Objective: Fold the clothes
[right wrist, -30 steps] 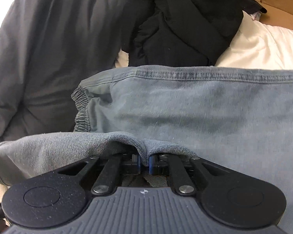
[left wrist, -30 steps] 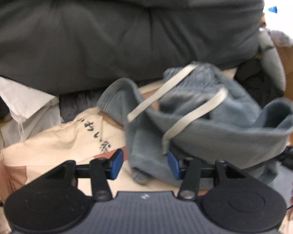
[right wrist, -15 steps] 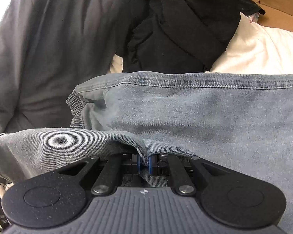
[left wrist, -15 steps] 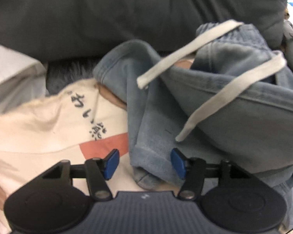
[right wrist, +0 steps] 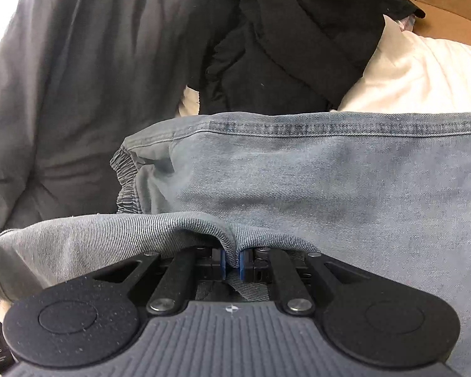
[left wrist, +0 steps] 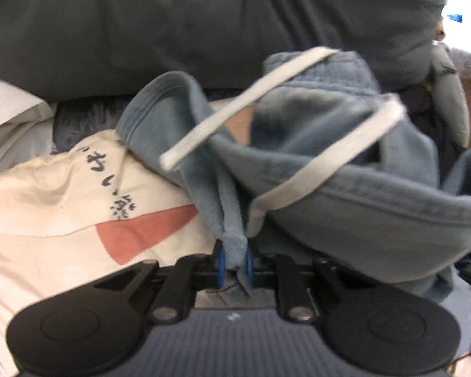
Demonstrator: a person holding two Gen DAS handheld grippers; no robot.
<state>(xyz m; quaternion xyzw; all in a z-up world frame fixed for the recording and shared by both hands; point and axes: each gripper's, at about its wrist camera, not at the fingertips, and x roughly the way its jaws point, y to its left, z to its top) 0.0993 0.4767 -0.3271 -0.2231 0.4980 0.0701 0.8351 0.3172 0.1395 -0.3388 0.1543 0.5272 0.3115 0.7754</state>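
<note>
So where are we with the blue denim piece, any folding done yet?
No finished fold shows. In hand: the left tool has just closed its jaws on a fold of the blue denim garment, and the right tool is shut on its cloth too. Left: spreading and folding it, then the heaped black garment and printed cream cloth.

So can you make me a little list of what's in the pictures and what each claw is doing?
garment being folded: blue denim pants with white drawstrings
left claw: has just been closing, now pinching a fold of the pants' edge
right claw: shut on a pinch of the denim
under the pants: cream cloth with black writing and a red patch
behind: dark grey cushion, black garment, white cloth
far corner: cardboard box
</note>
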